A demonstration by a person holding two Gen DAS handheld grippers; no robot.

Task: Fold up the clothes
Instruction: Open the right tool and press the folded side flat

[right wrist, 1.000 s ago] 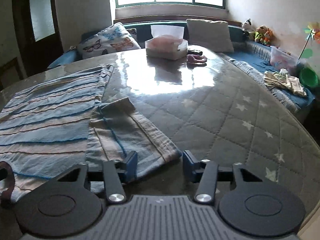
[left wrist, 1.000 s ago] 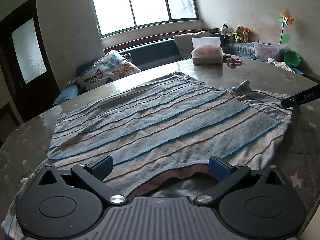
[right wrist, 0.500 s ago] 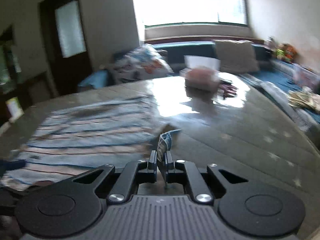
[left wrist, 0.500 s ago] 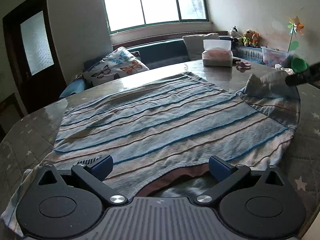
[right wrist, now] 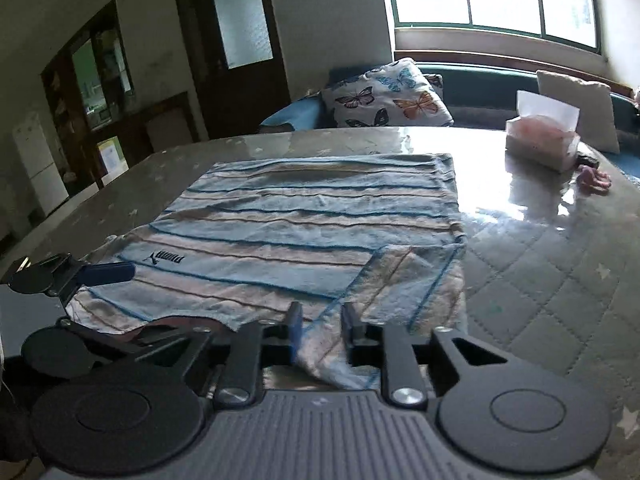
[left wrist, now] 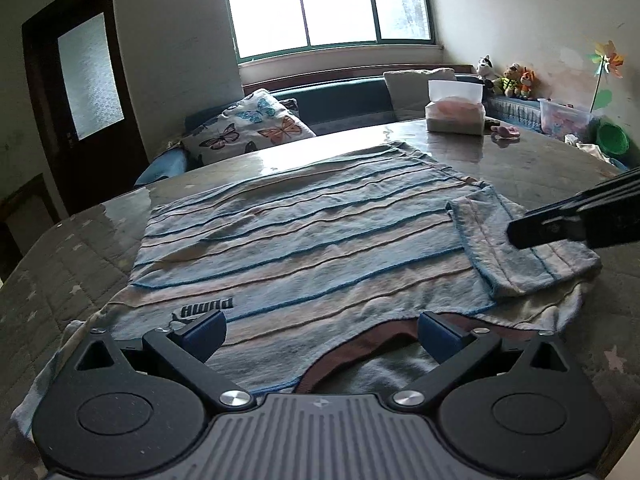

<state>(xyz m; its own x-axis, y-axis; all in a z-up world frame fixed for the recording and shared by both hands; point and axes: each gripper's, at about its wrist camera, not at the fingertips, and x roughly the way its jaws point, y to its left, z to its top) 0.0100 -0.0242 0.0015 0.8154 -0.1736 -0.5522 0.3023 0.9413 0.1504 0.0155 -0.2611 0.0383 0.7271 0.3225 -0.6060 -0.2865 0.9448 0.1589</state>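
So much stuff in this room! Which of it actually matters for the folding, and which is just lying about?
Part of the job:
- striped shirt
- its sleeve, folded in over the body
- right gripper, jaws opening around the sleeve
- left gripper, open by the collar

Just lying about:
- tissue box
- butterfly cushion
- stuffed toys
- pinwheel

We hold the left hand-held gripper (left wrist: 322, 330) with its jaws wide apart over the collar of the striped shirt (left wrist: 304, 240), spread on the surface (left wrist: 532, 164). The right hand-held gripper (left wrist: 576, 224) hovers over the folded-in sleeve (left wrist: 516, 256).
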